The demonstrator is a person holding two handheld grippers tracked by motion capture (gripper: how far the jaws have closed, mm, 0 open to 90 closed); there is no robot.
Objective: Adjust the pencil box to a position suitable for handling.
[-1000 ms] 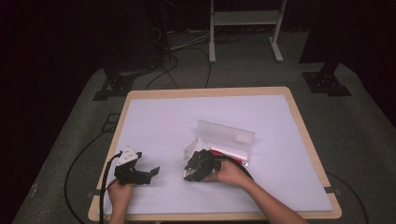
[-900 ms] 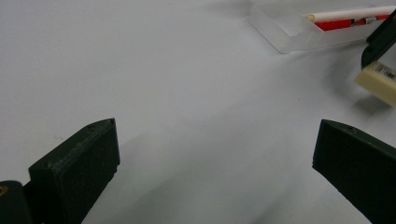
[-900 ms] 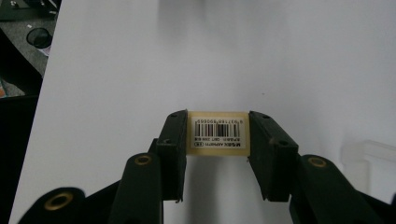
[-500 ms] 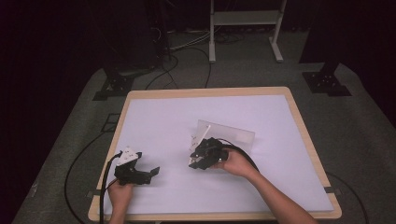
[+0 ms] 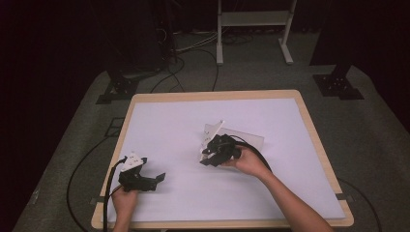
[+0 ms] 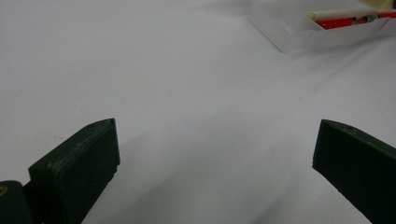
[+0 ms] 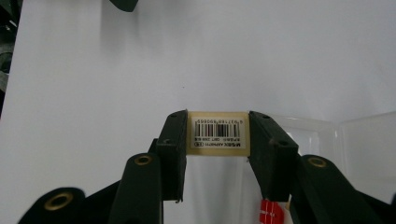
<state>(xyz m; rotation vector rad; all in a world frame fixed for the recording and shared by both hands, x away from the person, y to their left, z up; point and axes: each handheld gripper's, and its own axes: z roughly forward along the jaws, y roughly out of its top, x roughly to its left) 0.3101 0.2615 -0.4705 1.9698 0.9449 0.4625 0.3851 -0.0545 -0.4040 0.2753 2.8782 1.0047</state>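
Observation:
A clear plastic case (image 5: 249,138) lies right of the table's middle. In the left gripper view the case (image 6: 299,32) holds a red pencil (image 6: 355,21) and a pale stick. My right gripper (image 5: 207,157) sits at the case's left end, its jaws pointing left. In its own view my right gripper (image 7: 217,135) is shut on a cream barcode-labelled piece (image 7: 218,131), with clear plastic (image 7: 359,140) right behind it. A white flap (image 5: 213,129) stands tilted up just beyond it. My left gripper (image 5: 157,180) rests open near the front left, and between its jaws (image 6: 212,163) there is bare table.
The white table top (image 5: 169,125) has a wooden rim (image 5: 217,94). Black cables (image 5: 109,193) trail off the front left corner. Dark floor, stands and a white frame (image 5: 251,19) lie beyond the far edge.
My right gripper has moved away from the person and slightly right, taking the labelled piece with it, and the white flap now stands up. The left gripper has stayed put.

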